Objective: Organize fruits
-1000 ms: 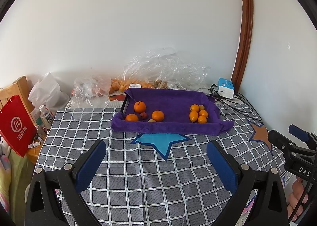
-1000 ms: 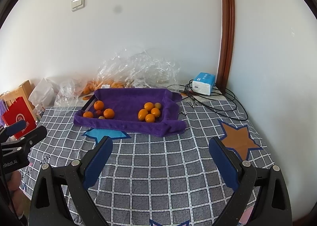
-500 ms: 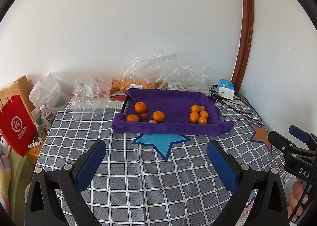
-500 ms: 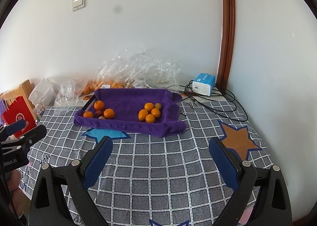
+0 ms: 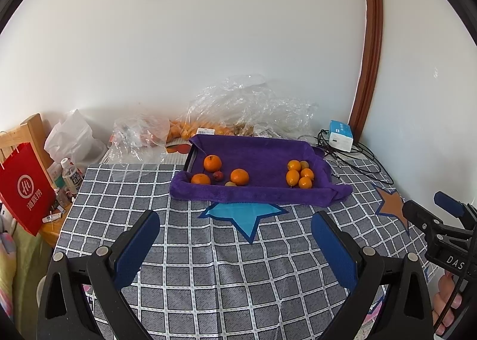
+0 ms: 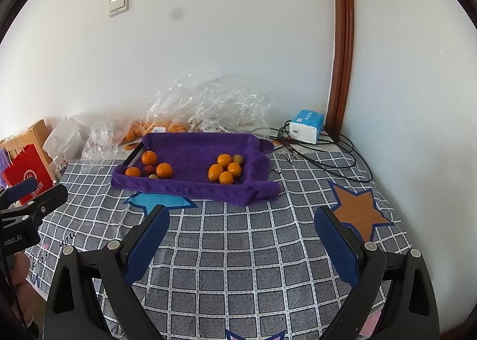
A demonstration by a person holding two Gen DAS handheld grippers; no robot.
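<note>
Both claws — left claw [image 5: 235, 238] and right claw [image 6: 241, 235] — are held spread wide and empty above the grey checked table [image 5: 238, 274]; well ahead of them, orange round fruits [image 5: 298, 174] are gathered in a purple cloth-lined tray [image 5: 259, 197].

"DAS" on right tongs [image 5: 447, 256]
</note>
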